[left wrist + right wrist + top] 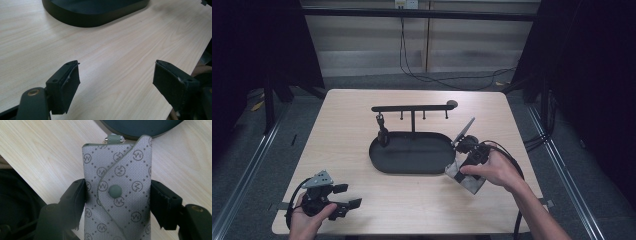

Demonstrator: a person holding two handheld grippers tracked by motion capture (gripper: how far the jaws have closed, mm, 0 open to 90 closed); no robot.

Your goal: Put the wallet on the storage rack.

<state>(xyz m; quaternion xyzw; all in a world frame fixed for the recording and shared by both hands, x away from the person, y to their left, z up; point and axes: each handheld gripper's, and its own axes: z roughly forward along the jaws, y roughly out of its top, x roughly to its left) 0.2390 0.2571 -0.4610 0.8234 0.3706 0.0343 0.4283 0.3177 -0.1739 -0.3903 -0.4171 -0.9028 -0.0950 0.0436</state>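
Seen from the high view: clamped by the right tool, a grey key pouch just off the right end of the black oval tray, over the table. Could not tell whether the pouch cleared the wood. Stood above the tray on a post, a rail with small hooks, one dark piece already hanging at its left end. Lay up and to the left of the pouch, those free hooks, far closer to the right hand than to the left. Rested at the near left corner, well apart from all of it, the left tool.

Seen from the left gripper view: spread wide, the left tool, with nothing but bare table between its pads and the tray's edge well ahead.

Seen from the right gripper view: closed on the pouch from both sides, the right tool, pads pressed to the long edges near the snap button. Ran straight away from the tool, the pouch's long axis, with its loop leading and almost at the tray's rim. Judged the coming move to turn on raising that loop end toward a free hook.
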